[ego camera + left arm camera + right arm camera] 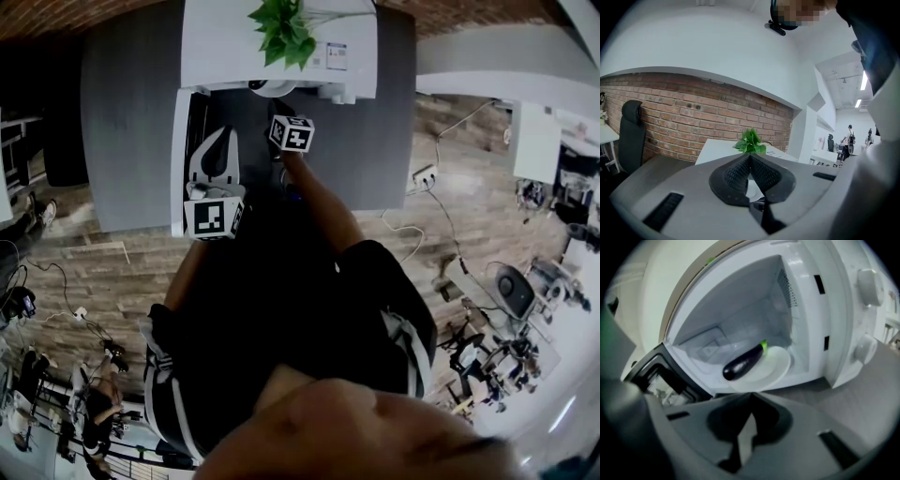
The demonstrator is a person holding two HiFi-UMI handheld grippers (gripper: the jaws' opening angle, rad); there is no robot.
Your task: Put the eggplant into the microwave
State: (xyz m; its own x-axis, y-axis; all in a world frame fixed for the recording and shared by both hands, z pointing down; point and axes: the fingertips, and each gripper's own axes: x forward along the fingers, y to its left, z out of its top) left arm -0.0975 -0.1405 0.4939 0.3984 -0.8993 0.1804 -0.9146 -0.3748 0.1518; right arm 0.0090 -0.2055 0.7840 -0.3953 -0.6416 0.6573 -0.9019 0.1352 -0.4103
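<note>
The dark purple eggplant (743, 363) lies on a white plate (780, 367) inside the white microwave (825, 310), whose door (649, 376) hangs open at the left. My right gripper (751, 397) is just outside the opening, shut with nothing between its fingers. In the head view the right gripper (281, 111) is at the microwave's (281, 56) front. The left gripper (221, 136) is beside the open door (180, 159). In its own view the left gripper (750, 154) is shut and empty, pointing up towards a brick wall.
The microwave stands on a dark grey table (122, 141) with a green plant (281, 33) on top. Two knobs (869, 284) are on its right panel. Cables and a power strip (425, 175) lie on the wooden floor. A dark chair (630, 136) stands left.
</note>
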